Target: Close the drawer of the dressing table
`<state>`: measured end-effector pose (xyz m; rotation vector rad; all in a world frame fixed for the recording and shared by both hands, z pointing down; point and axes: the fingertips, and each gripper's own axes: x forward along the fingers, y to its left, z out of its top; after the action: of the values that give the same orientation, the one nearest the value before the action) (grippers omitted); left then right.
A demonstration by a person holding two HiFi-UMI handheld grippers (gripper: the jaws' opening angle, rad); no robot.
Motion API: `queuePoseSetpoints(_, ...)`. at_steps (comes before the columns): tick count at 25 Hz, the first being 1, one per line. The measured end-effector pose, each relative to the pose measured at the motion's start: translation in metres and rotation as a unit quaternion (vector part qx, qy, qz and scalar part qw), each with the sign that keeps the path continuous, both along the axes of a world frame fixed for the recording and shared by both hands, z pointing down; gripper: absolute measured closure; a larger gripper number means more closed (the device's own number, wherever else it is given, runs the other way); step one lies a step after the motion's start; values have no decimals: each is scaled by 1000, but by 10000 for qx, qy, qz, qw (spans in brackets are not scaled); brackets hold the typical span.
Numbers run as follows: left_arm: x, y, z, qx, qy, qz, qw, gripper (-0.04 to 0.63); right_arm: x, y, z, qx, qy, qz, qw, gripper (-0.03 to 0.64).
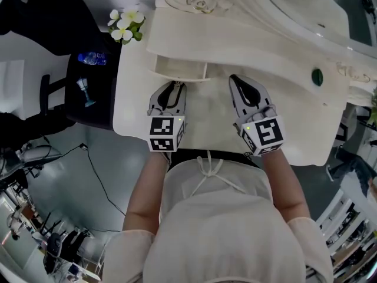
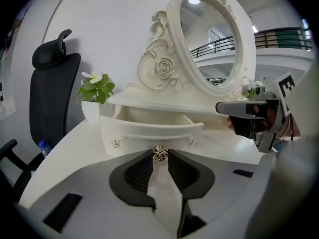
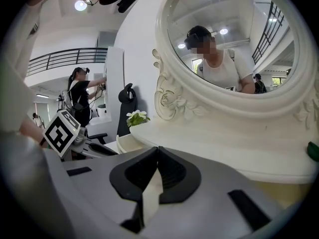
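The white dressing table (image 1: 134, 102) has a small drawer (image 1: 179, 69) standing pulled out under its upper shelf. In the left gripper view the curved drawer front (image 2: 144, 133) faces me, and its little metal rose knob (image 2: 159, 154) sits between the tips of my left gripper (image 2: 159, 156), which press on it from both sides. In the head view the left gripper (image 1: 175, 85) reaches to the drawer front. My right gripper (image 1: 235, 78) hovers over the tabletop to the right of the drawer, jaws together with nothing between them (image 3: 158, 149).
An oval mirror (image 2: 212, 44) in a carved frame stands at the back. A pot of white flowers (image 1: 125, 25) sits at the table's left corner, a green object (image 1: 317, 76) to the right. A black chair (image 2: 50, 98) and a dark side table with a bottle (image 1: 94, 58) stand left.
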<state>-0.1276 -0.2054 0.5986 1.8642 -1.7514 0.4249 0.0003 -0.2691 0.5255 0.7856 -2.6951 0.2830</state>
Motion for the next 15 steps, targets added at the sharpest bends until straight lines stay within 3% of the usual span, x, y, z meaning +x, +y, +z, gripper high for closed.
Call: queuePoseSetpoints(15,5,-8,-1,-191,52,426,9989,488,5,-6,-3,166,56,42,9998,610)
